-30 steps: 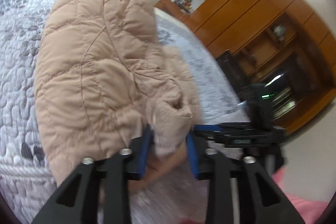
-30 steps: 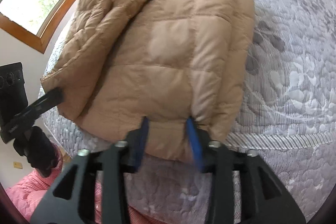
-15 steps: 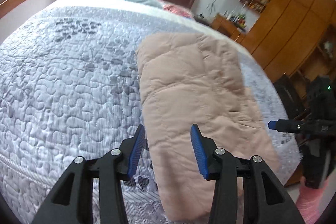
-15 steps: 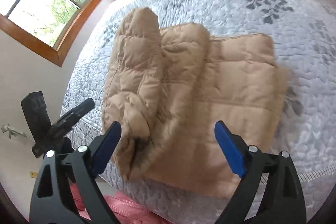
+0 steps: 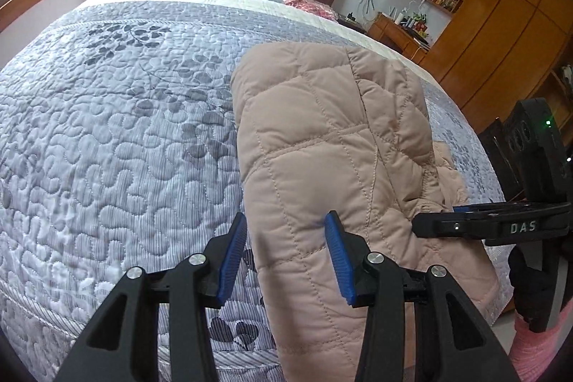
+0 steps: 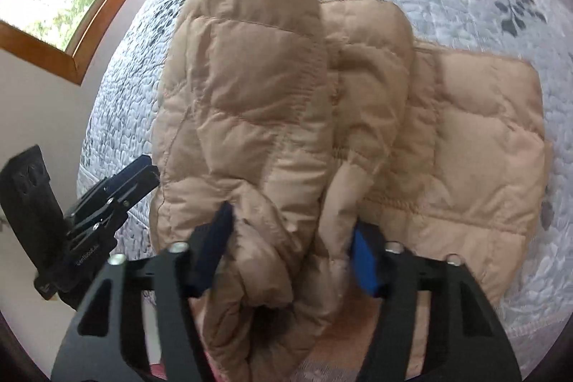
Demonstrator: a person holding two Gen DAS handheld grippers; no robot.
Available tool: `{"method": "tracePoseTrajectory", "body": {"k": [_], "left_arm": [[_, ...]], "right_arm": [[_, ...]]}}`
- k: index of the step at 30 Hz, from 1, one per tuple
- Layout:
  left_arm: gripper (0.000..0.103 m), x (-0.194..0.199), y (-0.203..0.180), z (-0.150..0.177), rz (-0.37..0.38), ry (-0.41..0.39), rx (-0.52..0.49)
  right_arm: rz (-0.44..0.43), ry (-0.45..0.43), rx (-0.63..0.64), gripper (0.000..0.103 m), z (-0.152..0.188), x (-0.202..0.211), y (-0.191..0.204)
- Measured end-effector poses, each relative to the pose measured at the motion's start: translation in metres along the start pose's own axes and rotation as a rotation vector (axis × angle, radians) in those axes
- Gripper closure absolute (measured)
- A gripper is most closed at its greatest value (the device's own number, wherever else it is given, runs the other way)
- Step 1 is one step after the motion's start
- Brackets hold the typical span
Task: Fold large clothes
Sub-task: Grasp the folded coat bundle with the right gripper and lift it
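Bed (image 5: 107,131) fills my left view; the beige quilted jacket (image 5: 322,149) lies folded along its near edge, and my left tool (image 5: 286,249) hovers part-open over its edge, gripping nothing. In my right view, my right tool (image 6: 290,238) is closing around the jacket's bunched sleeve (image 6: 250,95). I should pinch firmly, then lay it flat across.

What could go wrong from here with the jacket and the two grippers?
1. The right gripper is closing on a bunched, puffy wad of the jacket; it may catch several layers and drag the fold apart.
2. The jacket hangs over the edge of the bed, so it could slide off.
3. The left gripper stands open, pinning nothing, so the folded part may shift.
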State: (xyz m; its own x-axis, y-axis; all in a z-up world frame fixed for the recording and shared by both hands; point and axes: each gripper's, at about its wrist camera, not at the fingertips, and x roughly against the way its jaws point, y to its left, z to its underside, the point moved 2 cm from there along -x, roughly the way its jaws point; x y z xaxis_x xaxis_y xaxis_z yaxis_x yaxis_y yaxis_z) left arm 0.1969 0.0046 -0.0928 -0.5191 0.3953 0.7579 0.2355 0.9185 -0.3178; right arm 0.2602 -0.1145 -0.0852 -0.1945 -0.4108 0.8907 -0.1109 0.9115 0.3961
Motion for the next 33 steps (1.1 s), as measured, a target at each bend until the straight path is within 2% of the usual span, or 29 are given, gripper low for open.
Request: {"method": "tracePoseTrajectory", "body": {"k": [2, 8, 21, 27, 33], "left_arm": [[0.058, 0.0, -0.001, 0.0, -0.004, -0.002, -0.001], [0.058, 0.009, -0.005, 0.002, -0.019, -0.018, -0.01], [0.058, 0.043, -0.028, 0.0, 0.003, -0.084, -0.046], [0.058, 0.05, -0.055, 0.0, 0.034, -0.099, -0.102], [0.058, 0.041, -0.079, 0.004, 0.059, -0.08, -0.147]], "right_arm": [[0.007, -0.01, 0.026, 0.062, 0.001, 0.001, 0.004], [0.022, -0.055, 0.105, 0.076, 0.005, 0.013, 0.02], [-0.007, -0.196, 0.202, 0.08, 0.013, 0.087, 0.035], [-0.007, -0.241, 0.185, 0.08, 0.024, 0.112, 0.02], [-0.019, -0.263, 0.134, 0.08, 0.034, 0.124, -0.01]]}}
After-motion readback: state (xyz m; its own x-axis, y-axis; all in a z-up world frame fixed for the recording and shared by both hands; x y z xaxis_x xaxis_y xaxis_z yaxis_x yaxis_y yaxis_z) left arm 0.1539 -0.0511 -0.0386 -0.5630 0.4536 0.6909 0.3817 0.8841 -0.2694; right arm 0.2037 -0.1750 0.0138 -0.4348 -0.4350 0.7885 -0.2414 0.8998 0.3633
